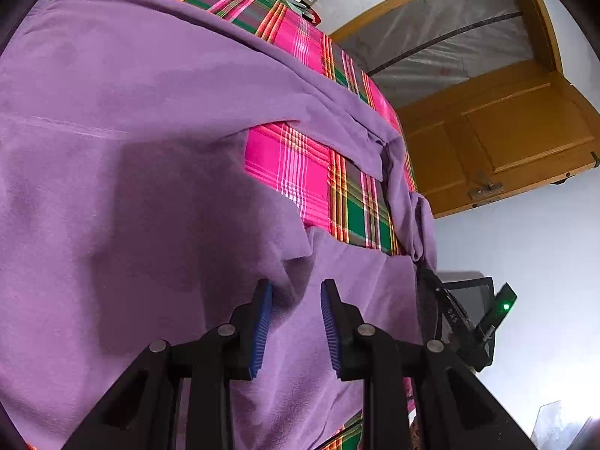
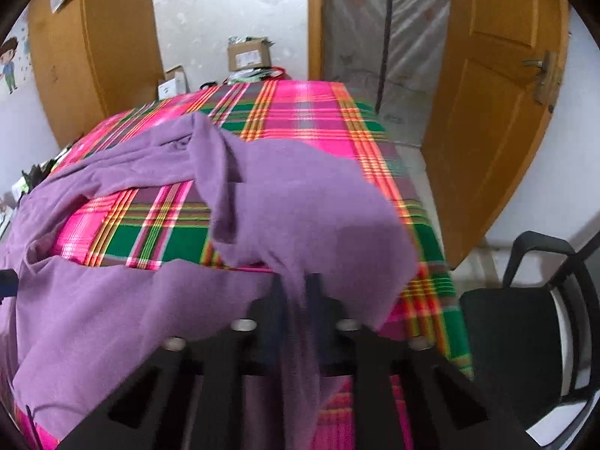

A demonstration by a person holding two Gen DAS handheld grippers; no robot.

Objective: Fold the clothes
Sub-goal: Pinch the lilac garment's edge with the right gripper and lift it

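Note:
A purple garment (image 1: 150,112) lies spread and rumpled over a table with a pink and green plaid cloth (image 1: 300,172). My left gripper (image 1: 296,318) hovers at the garment's near part. Its blue pads (image 1: 262,318) stand apart, with a raised fold of the fabric between them that is not pinched. In the right wrist view the garment (image 2: 300,206) bunches up over the plaid cloth (image 2: 300,112). My right gripper (image 2: 296,292) is shut on a lifted fold of the purple fabric, which drapes down between and over its black fingers.
A black chair (image 2: 525,318) stands to the right of the table. An orange-brown door (image 2: 498,112) hangs open behind it, beside a plastic-covered doorway. Cardboard boxes (image 2: 249,54) sit at the table's far end. A black device with a green light (image 1: 502,303) is at the table's right edge.

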